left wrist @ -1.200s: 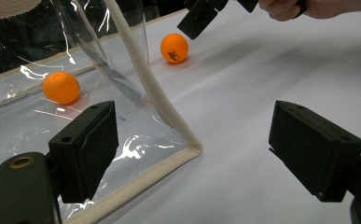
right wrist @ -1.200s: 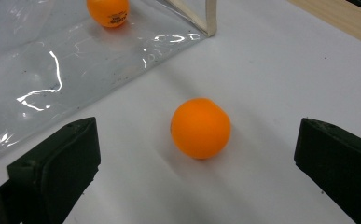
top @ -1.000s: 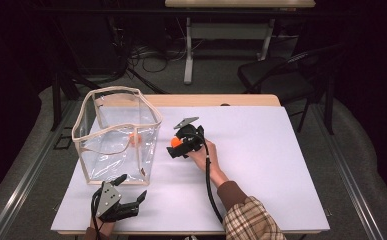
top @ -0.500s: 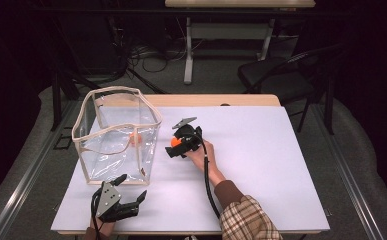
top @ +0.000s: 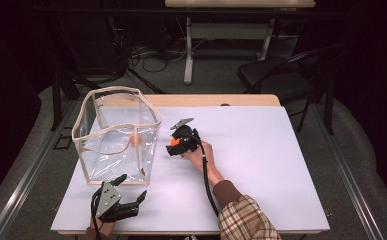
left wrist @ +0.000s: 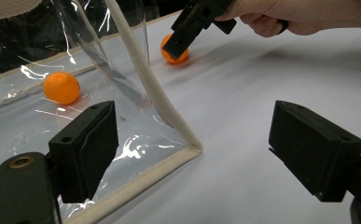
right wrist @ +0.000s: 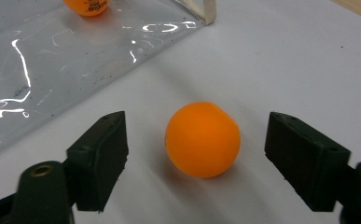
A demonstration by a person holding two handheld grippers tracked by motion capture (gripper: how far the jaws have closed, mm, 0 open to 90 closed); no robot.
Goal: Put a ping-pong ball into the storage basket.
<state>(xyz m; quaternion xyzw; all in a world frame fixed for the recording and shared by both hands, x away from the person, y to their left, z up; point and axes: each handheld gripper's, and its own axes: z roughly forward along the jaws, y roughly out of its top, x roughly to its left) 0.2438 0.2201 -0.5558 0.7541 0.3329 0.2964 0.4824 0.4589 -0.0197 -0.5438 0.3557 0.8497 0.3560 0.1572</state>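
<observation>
Two tongs spread: right tongs [right wrist: 194, 149] straddle loose orange ping-pong ball [right wrist: 202, 139]; uneven closing risks rolling it. Left tongs [left wrist: 211, 154] idle.

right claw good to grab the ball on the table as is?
Probably yes: the right claw is open with the ball sitting between its jaws on the table, nothing between them.

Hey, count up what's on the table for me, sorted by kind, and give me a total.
Orange balls: 2, one inside the bag, one on the table between the right gripper's open jaws
Clear bags: 1
Handheld grippers: 2, including the left gripper
Total: 5
</observation>
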